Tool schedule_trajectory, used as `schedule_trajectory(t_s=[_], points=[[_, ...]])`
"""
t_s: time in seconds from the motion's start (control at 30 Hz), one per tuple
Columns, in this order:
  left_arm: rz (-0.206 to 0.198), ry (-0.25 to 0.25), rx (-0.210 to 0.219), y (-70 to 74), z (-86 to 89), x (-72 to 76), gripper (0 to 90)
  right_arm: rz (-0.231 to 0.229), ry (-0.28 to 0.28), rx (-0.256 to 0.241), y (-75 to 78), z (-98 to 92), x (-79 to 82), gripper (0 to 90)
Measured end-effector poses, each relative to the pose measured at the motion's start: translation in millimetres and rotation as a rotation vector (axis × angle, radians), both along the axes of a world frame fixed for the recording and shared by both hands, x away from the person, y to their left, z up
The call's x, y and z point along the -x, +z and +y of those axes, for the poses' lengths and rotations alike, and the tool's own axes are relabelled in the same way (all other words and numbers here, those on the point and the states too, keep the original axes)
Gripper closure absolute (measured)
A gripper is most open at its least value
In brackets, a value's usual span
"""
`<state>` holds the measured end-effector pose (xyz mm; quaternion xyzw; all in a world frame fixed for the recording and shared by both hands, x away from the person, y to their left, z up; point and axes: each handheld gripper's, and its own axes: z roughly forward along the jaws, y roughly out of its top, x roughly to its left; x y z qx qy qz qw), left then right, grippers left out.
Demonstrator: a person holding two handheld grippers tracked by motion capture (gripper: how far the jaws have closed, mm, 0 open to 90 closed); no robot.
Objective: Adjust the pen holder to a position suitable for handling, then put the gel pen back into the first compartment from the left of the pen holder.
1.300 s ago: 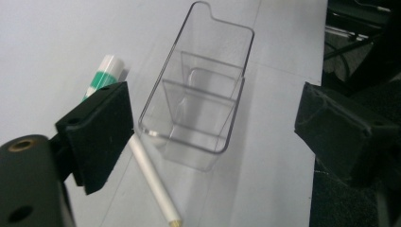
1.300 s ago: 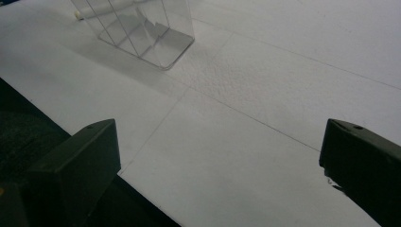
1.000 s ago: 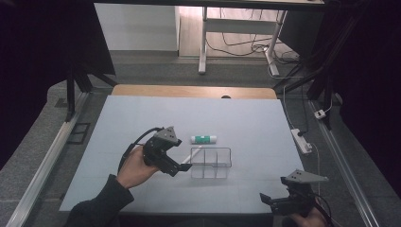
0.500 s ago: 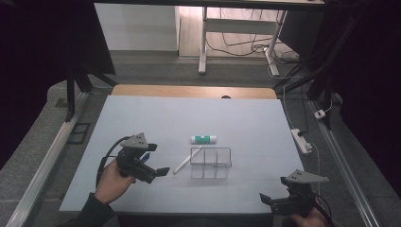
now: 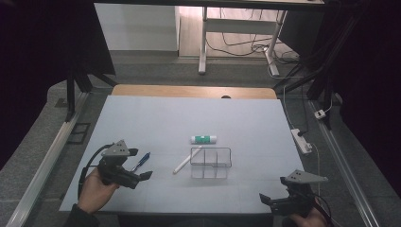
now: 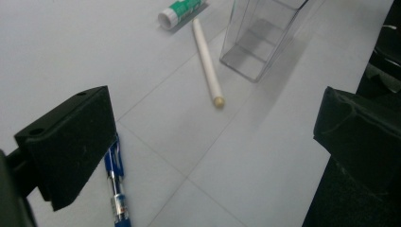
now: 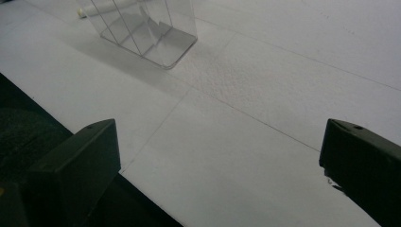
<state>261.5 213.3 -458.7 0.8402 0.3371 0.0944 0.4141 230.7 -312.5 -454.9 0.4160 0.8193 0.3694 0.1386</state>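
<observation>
— Where is the left gripper (image 6: 213,137) hovering?
— Jaws apart, beside the blue pen (image 6: 116,189) lying on the table (image 5: 156,118).
— And the right gripper (image 7: 217,165)?
— Gaping too, near the clear organizer (image 7: 142,28); possibly empty.

Your left gripper (image 5: 142,178) and right gripper (image 5: 263,199): black bodies, each topped by a grey three-cornered plate (image 5: 117,149). A black cable (image 5: 88,164) loops from the left one. Jaws are blocky black pads (image 6: 71,142) with small screw holes. Your sleeve (image 5: 78,220) is dark.
</observation>
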Motion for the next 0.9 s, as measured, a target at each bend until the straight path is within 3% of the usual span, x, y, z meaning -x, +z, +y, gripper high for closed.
schedule_trajectory(t_s=[0.07,0.23,0.43,0.63,0.73,0.9], points=[[0.0,0.012,-0.01,-2.1,2.1,-0.8,0.0,-0.001,0.0,0.004,-0.1,0.0,0.2,0.0],[0.009,0.069,0.016,-5.0,11.1,-3.4,0.0,-0.001,0.0,0.0,0.2,0.0,0.2,0.0],[0.052,0.132,0.008,-10.3,22.9,-8.2,0.0,0.0,0.0,0.005,0.0,0.8,0.1,0.0],[0.077,0.19,-0.039,-17.1,26.9,-11.1,0.0,0.001,0.004,0.007,-0.1,1.2,0.2,0.0],[0.084,0.21,-0.089,-21.7,26.0,-13.0,0.0,0.001,0.003,0.009,0.0,0.9,0.1,0.0],[0.121,0.21,-0.116,-29.1,25.3,-17.4,0.0,0.001,0.005,0.01,-0.3,1.6,0.1,0.0]])
